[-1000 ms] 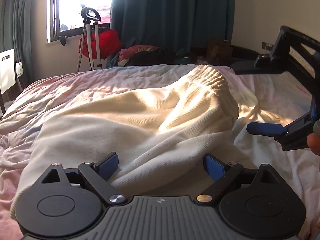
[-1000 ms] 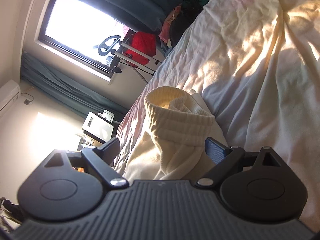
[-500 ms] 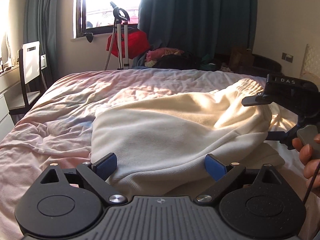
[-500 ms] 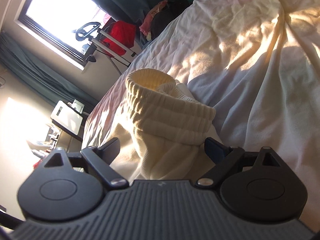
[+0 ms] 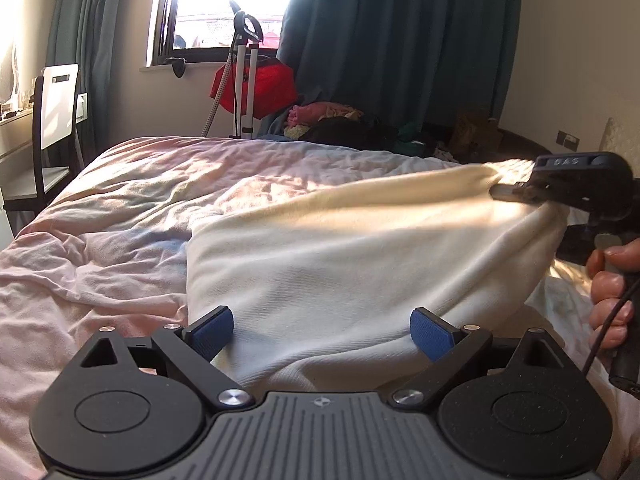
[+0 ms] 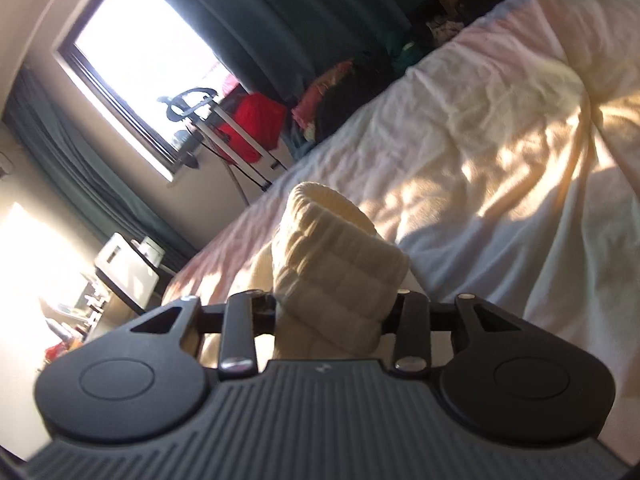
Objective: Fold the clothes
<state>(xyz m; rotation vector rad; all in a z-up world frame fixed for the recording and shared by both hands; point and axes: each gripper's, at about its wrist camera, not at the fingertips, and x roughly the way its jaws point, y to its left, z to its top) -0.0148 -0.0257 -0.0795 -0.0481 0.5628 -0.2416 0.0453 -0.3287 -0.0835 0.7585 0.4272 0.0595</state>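
We record the cream garment (image 5: 360,264) spread across the middle of the bed (image 5: 120,216), its ribbed waistband (image 6: 340,276) raised toward 3 o'clock in the left wrist view. Our right claw (image 6: 332,316) is closing on that waistband, fingers pressing the bunched rib from both sides. Our left claw (image 5: 322,330) stands released, blue pads (image 5: 432,334) wide apart, with the garment's near hem lying between them. A red bag (image 5: 264,86) sits under the window at 12 o'clock.
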